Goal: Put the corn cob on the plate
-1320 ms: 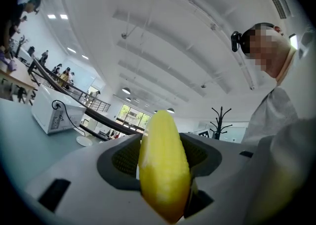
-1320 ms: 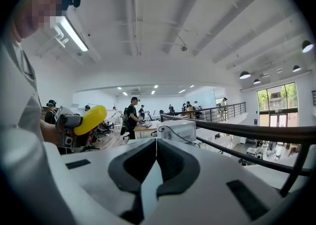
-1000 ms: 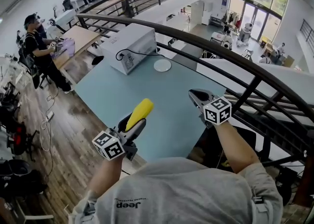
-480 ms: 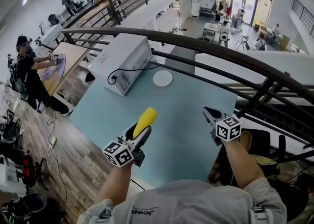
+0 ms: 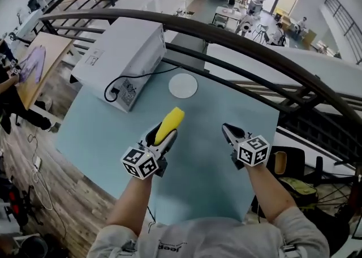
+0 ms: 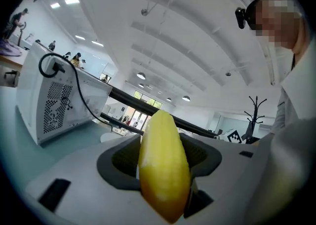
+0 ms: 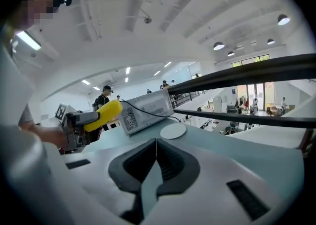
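Both grippers are coming lower over the table (image 5: 237,104) now, nearer the plate (image 5: 183,85). The left gripper (image 5: 162,137) is clamping the corn cob (image 5: 170,124) in its fingers, tip forward for laying down. The right gripper (image 5: 229,133) is trailing empty, fingers pressed together.

One corn cob (image 5: 169,125), one plate (image 5: 183,86), one appliance (image 5: 121,59)
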Motion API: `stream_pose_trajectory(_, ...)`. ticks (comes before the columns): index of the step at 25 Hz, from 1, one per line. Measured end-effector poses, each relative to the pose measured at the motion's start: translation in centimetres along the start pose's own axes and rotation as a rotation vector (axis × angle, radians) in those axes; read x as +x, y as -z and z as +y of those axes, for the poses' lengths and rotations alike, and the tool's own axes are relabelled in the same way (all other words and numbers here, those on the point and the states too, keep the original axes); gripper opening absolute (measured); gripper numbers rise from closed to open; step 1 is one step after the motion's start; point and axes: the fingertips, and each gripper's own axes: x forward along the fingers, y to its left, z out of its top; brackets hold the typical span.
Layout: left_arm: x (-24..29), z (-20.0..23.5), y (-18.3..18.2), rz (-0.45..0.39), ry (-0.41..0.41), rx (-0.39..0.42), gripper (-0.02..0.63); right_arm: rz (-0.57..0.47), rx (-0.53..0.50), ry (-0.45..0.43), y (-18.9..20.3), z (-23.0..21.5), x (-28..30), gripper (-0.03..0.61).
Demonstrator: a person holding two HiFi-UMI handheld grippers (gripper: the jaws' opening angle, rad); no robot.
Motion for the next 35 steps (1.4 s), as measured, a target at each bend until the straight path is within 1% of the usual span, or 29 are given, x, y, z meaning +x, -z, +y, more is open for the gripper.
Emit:
stream_pose_trajectory(4, 2.2, 3.5, 0.8, 0.001, -0.032, -0.011, 0.252, 0.0, -0.051, -0.017, -2.1, -0.1, 4.5, 0.018)
stream_pose_trajectory(8, 5.0, 6.2, 1.9, 0.017, -0.065, -0.002, 0.252, 0.011, -0.103, -0.04, -3.5, -0.5, 8.2, 0.018)
stream_pose_trajectory(14, 9.1, 10.1, 3.4, 0.048, -0.115, 0.004, 0.252, 0.036, -0.151, -0.06, -3.6, -1.8, 12.9, 0.018)
stream_pose_trajectory(17, 10.9, 11.6, 3.8, 0.076, -0.142, 0.024, 0.252, 0.036, -0.157, -0.064, -3.3, -2.7, 14.8, 0.018)
stream_pose_trajectory(25, 15.4, 13.8, 4.4, 0.141, -0.18, 0.089, 0.252, 0.048, -0.183, -0.082, -2.6, -4.2, 17.8, 0.018)
stream_pose_trajectory(29, 17.4, 15.6, 4.3, 0.17, -0.211, 0.101, 0.252, 0.053, -0.197, -0.089, -2.3, -4.6, 18.8, 0.018)
stream_pose_trajectory(33, 18.9, 16.8, 4.2, 0.198, -0.237, 0.104, 0.252, 0.057, -0.205, -0.078, -2.1, -5.6, 19.6, 0.018)
stream_pose_trajectory(35, 19.7, 17.2, 4.3, 0.219, -0.25, 0.121, 0.252, 0.059, -0.209, -0.073, -2.0, -6.0, 19.9, 0.018)
